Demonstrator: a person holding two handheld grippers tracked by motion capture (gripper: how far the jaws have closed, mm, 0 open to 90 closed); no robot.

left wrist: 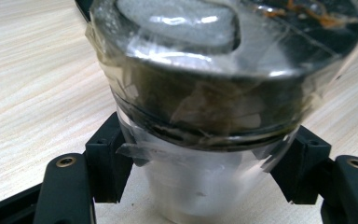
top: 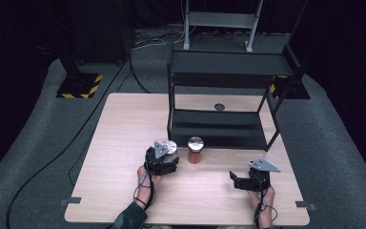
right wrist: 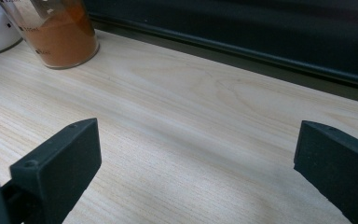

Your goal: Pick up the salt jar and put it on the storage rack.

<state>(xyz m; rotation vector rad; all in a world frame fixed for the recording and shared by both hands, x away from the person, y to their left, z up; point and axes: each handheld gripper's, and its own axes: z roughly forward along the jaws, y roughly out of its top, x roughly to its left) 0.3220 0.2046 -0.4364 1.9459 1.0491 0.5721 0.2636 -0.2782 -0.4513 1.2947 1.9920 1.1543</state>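
We have the left gripper (top: pixel 164 156) clamped low on the white jar (left wrist: pixel 200 140) at table centre, right gripper (top: pixel 240 181) gaping empty at four o'clock, so the slick film could let it tip into the orange jar (top: pixel 195 150) just at its three o'clock.

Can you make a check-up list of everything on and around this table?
Surface: pale wooden table, flat, with bare spots.
Job's things: white-filled jar with silver lid, clamped in the left tongs; jar of orange powder standing beside it.
Clutter: nothing seen.
Grippers: left tongs shut on the white-filled jar; right tongs open over bare wood, holding nothing.
Cables: one trails from each gripper along the hands; black cables lie on the floor.
Surroundings: black two-level shelf at the table's far edge, grey carpet, dark backdrop.
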